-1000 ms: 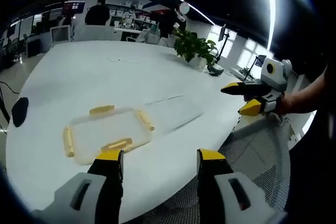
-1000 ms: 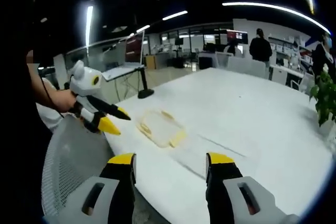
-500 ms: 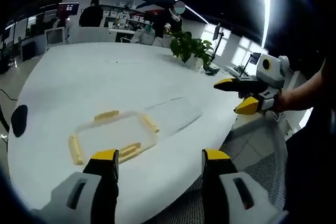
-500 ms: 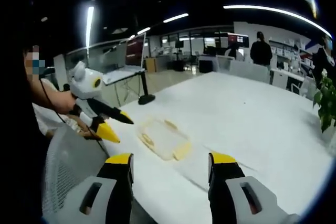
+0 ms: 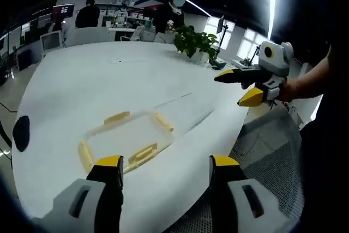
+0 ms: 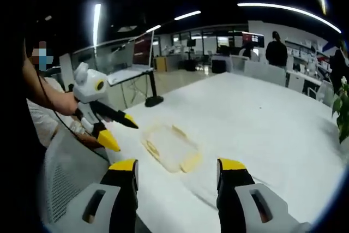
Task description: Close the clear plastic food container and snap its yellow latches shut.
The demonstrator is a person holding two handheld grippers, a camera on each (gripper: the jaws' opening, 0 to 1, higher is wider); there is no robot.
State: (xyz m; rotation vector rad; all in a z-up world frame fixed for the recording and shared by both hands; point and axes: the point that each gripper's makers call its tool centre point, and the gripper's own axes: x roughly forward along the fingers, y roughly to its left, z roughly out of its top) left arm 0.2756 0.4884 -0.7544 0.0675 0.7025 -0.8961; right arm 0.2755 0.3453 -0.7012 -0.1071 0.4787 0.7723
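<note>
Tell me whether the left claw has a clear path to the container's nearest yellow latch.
Probably yes. The left claw is open just short of the nearest yellow latch on the container, with only bare table between them.

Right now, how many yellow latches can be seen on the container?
4 in the left gripper view: far edge, right end, near edge, left end.

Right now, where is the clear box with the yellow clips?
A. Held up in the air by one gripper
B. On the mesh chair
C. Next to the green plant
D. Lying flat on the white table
D: the clear box lies flat on the white table, and both the left gripper and the right gripper are open and apart from it.
</note>
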